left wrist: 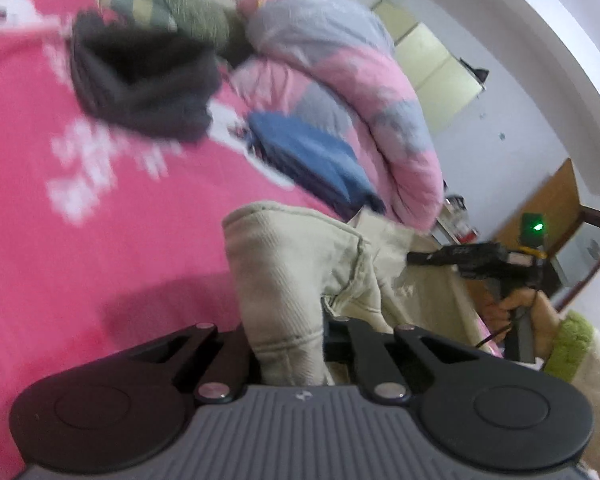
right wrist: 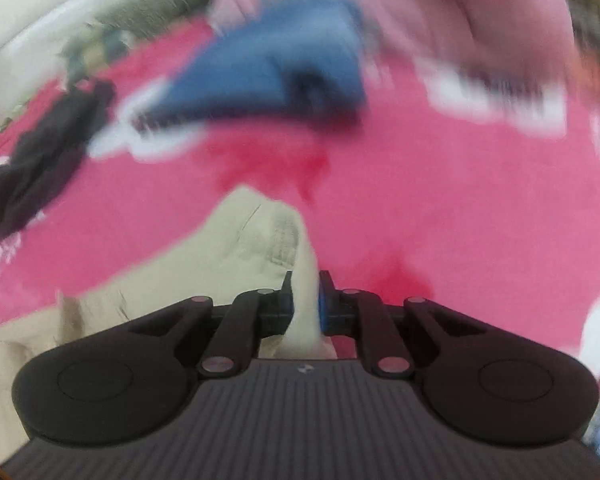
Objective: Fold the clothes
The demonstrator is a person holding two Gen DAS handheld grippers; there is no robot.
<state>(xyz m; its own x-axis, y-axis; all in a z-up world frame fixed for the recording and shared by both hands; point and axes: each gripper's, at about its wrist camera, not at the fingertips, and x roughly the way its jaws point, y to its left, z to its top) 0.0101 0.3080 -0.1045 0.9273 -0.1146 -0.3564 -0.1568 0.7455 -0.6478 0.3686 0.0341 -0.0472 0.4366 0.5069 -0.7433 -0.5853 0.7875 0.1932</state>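
Note:
A beige garment [left wrist: 296,272] hangs lifted above a pink bed sheet [left wrist: 100,220]. My left gripper [left wrist: 288,340] is shut on a thick ribbed edge of it, and the cloth bulges up between the black fingers. In the left wrist view, the other gripper [left wrist: 472,258] sits to the right, held by a hand, against the same cloth. The right wrist view is blurred. There my right gripper [right wrist: 305,300] is shut on a thin fold of the beige garment [right wrist: 256,236], which trails away to the lower left over the pink sheet [right wrist: 440,208].
A dark grey folded garment [left wrist: 140,80] and a blue folded one [left wrist: 312,156] lie on the bed farther off. A pink and grey quilt [left wrist: 360,92] is bunched behind them, with green striped cloth [left wrist: 160,4] near the headboard. A white wall and wooden door [left wrist: 556,216] stand right.

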